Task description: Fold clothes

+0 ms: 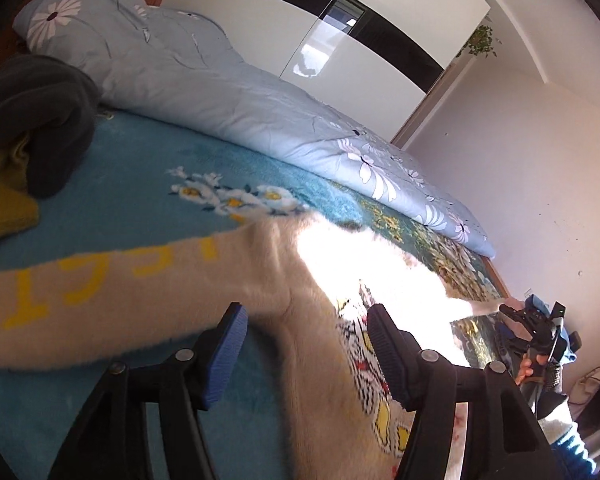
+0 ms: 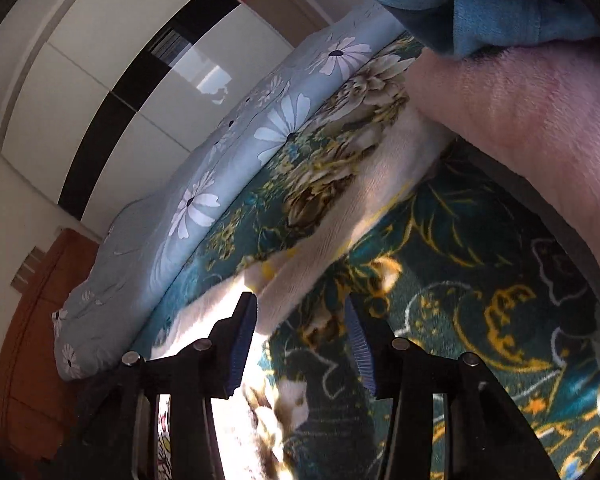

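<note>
A cream fuzzy sweater [image 1: 228, 280] with yellow letters on one sleeve and a cartoon print lies spread on the blue floral blanket [image 1: 120, 196]. My left gripper [image 1: 304, 328] is open just above the sweater near the armpit, its fingers apart over the fabric. The right gripper [image 1: 540, 320] shows far right in the left wrist view, at the end of the other sleeve. In the right wrist view the right gripper [image 2: 300, 320] is open, with the cream sleeve [image 2: 340, 220] running past its left finger.
A light blue daisy quilt [image 1: 220, 92] lies along the far side of the bed. A dark grey garment [image 1: 40, 120] and a yellow one [image 1: 0, 200] sit at the left. Pink and blue garments [image 2: 520, 100] lie near the right gripper. A white wardrobe [image 1: 360, 60] stands behind.
</note>
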Action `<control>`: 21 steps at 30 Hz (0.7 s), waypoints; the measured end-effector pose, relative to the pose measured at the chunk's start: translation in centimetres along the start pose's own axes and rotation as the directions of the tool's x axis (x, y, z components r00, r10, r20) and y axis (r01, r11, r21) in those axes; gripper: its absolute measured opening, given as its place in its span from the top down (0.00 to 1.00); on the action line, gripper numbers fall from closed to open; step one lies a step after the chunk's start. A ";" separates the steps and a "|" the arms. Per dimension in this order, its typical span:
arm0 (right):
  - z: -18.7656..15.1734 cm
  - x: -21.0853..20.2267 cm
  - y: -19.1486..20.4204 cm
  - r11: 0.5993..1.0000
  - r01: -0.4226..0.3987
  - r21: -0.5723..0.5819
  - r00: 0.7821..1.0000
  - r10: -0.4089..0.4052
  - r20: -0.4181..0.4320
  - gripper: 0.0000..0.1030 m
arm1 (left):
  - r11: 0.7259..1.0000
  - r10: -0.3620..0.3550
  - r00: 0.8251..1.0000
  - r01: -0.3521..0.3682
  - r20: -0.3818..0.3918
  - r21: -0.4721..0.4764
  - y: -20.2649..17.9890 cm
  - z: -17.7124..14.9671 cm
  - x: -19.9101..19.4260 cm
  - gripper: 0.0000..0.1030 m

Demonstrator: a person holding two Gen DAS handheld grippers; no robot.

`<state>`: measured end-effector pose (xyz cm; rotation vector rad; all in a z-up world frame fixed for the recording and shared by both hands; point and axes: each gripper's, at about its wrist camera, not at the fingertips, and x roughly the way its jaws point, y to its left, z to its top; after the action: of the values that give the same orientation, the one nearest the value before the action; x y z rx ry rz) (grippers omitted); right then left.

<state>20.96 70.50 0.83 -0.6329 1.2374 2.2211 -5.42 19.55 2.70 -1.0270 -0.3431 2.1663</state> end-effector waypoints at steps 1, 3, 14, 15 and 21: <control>0.9 0.9 -0.2 0.999 0.023 0.031 1.000 -0.023 0.012 0.54 | 1.000 0.001 1.000 -0.001 0.006 0.000 0.0 0.1 0.6 0.35; 2.7 2.6 -0.5 0.993 0.067 0.095 0.997 -0.071 0.034 0.54 | 1.000 -0.007 1.000 0.007 0.014 -0.011 0.6 0.1 1.5 0.35; 5.9 4.6 1.5 0.970 0.231 0.075 0.966 -0.238 0.102 0.89 | 0.985 -0.009 1.000 0.008 -0.007 -0.172 4.2 -0.6 -0.5 0.35; 5.9 4.3 2.6 0.971 0.235 0.046 0.963 -0.239 0.124 0.89 | 0.985 -0.003 1.000 0.004 0.007 -0.170 4.2 -0.5 -1.1 0.35; 2.9 1.9 16.7 0.906 0.155 -0.393 0.968 -0.058 0.246 0.89 | 0.972 -0.003 0.999 0.012 0.038 -0.234 5.4 -0.1 -2.9 0.35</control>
<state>8.45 65.87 11.51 -0.5611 0.6066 2.3969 -6.71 13.65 1.57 -1.1122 -0.6323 2.1767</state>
